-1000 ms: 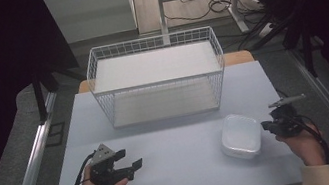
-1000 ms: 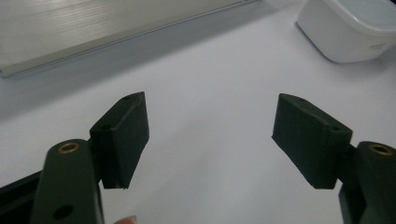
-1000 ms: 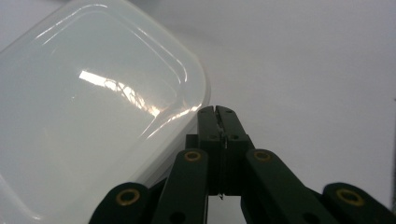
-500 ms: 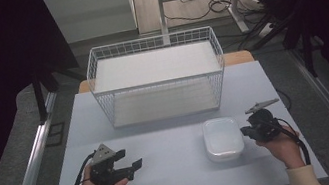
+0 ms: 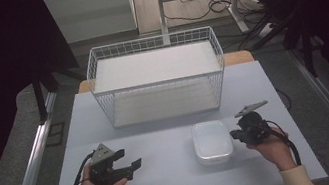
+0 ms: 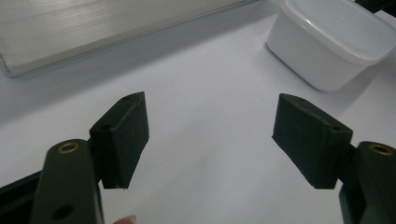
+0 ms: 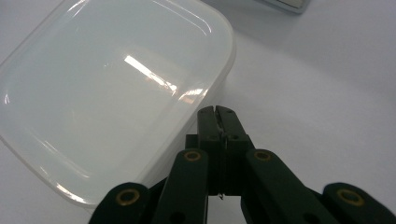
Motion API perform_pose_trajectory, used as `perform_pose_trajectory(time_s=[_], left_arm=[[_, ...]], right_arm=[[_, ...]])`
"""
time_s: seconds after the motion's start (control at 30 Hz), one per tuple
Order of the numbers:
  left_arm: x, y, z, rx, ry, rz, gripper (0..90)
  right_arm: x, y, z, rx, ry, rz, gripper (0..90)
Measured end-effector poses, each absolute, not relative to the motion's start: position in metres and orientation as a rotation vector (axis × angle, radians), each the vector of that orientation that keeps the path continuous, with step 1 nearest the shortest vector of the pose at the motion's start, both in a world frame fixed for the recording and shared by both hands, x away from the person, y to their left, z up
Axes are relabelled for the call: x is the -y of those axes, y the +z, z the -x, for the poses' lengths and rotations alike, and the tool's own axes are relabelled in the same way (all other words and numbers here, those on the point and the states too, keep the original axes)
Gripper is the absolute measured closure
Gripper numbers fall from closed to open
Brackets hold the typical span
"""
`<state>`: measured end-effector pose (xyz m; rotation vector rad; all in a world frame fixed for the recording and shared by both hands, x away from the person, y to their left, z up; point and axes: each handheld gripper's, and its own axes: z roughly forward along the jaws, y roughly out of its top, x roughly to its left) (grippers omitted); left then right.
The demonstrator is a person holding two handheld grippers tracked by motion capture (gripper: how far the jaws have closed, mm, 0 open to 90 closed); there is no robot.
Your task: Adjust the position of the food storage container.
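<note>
A white lidded plastic container [image 5: 212, 141] lies on the pale table [image 5: 167, 183], right of centre. My right gripper [image 5: 234, 135] is shut, its tips against the container's right side. In the right gripper view the closed jaws [image 7: 217, 113] press beside the rim of the container [image 7: 107, 93], with nothing between them. My left gripper [image 5: 129, 159] is held at the front left, open and holding nothing, pointing right. In the left gripper view it [image 6: 212, 140] stands wide open over bare table, with the container [image 6: 334, 42] farther off at the upper right.
A white wire basket [image 5: 157, 76] with a pale floor stands at the back middle of the table; its base edge [image 6: 93, 28] lies ahead of the left gripper. Bare table lies between the two grippers. Table edges drop to dark floor on both sides.
My right gripper has moved left, and the container has slid left with it from the right side toward the middle. The left gripper has stayed put and open.
</note>
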<state>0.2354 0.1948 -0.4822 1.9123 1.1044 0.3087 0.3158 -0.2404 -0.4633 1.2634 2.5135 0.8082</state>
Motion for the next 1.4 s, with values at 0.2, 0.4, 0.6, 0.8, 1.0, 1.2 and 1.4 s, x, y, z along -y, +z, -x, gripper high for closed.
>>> perform_pose_trajectory(time_s=[0.2, 0.4, 0.6, 0.8, 1.0, 1.2, 1.4], left_arm=[[-0.198, -0.481, -0.236, -1.110, 0.316, -1.903, 26.5], [-0.204, -0.483, -0.238, -1.130, 0.289, -1.873, 26.6], [-0.210, -0.481, -0.238, -1.147, 0.293, -1.847, 26.8], [-0.210, -0.482, -0.238, -1.149, 0.293, -1.852, 26.7], [-0.210, -0.482, -0.238, -1.151, 0.294, -1.848, 26.8], [-0.210, -0.484, -0.239, -1.146, 0.287, -1.856, 26.9], [-0.208, -0.483, -0.238, -1.145, 0.311, -1.870, 26.9]], right_arm=[[0.229, -0.466, -0.315, -2.536, 0.823, -1.230, 89.6], [0.214, -0.468, -0.312, -2.562, 0.829, -1.199, 89.6], [0.186, -0.472, -0.307, -2.599, 0.823, -1.111, 89.6], [0.167, -0.479, -0.305, -2.619, 0.798, -1.044, 89.6], [0.155, -0.478, -0.301, -2.639, 0.823, -0.991, 89.6], [0.148, -0.481, -0.298, -2.624, 0.833, -0.951, 89.6], [0.144, -0.483, -0.297, -2.600, 0.841, -0.934, 89.6]])
